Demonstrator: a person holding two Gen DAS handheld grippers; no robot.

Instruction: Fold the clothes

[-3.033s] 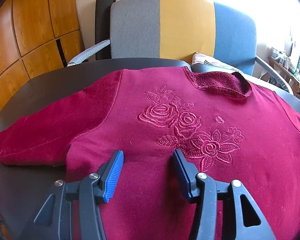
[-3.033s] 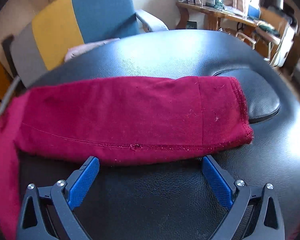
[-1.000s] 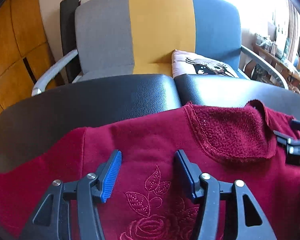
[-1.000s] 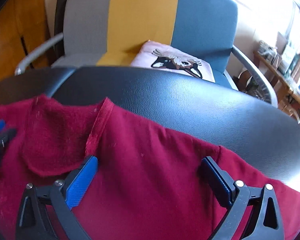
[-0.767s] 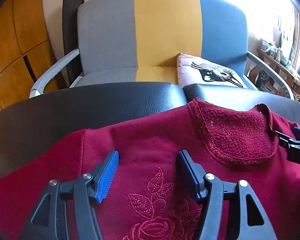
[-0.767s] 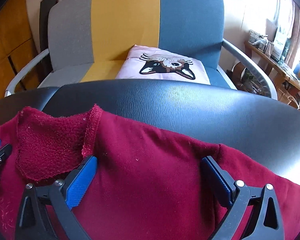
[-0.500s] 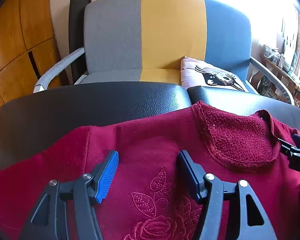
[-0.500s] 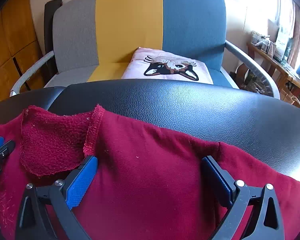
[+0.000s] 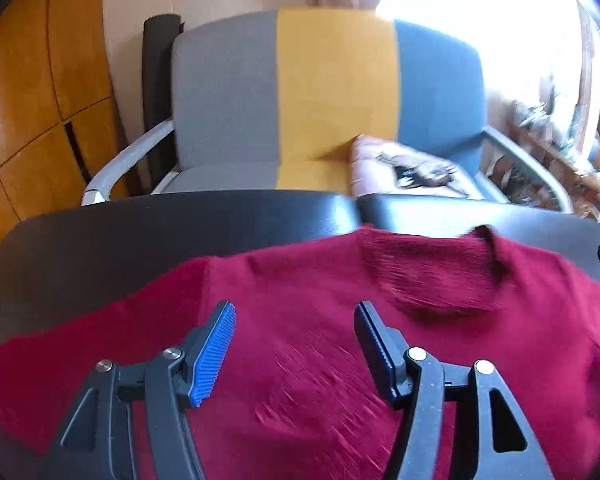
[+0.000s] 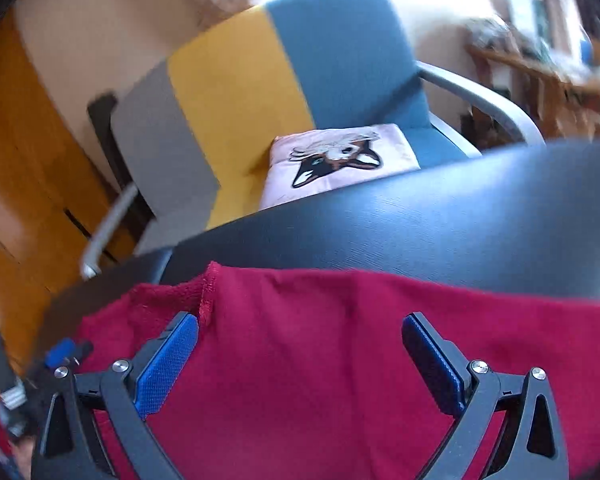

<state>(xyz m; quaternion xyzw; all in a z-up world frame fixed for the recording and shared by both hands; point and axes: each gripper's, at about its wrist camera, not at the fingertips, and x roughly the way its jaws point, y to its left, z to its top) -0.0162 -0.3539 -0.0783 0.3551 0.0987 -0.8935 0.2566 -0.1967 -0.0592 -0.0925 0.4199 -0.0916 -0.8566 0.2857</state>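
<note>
Left wrist view: a crimson sweater point(image 9: 308, 312) lies spread front-up across a black padded counter point(image 9: 148, 224), its neckline point(image 9: 432, 276) toward the far edge, where a grey, yellow and blue armchair point(image 9: 332, 92) stands with a cat-print cushion point(image 10: 340, 164) on its seat. The left claw point(image 9: 294, 344) hangs over the shoulder area just left of the neckline, jaws spread wide with only flat fabric showing between them; the blue pads pinch nothing. In the right wrist view, the right claw point(image 10: 300, 356) is poised over the opposite shoulder, its left pad close beside the collar edge, jaws likewise wide apart and empty; whether either pad brushes the cloth cannot be told through the blur.

The step in hand appears to be taking hold of the top edge at both shoulders. Done well, each claw would come down at matching spots either side of the collar, bite through both layers, and close fully before any lift, so the garment moves evenly and does not skew. A single-layer pinch would likely let the back panel drag and wrinkle.
</note>
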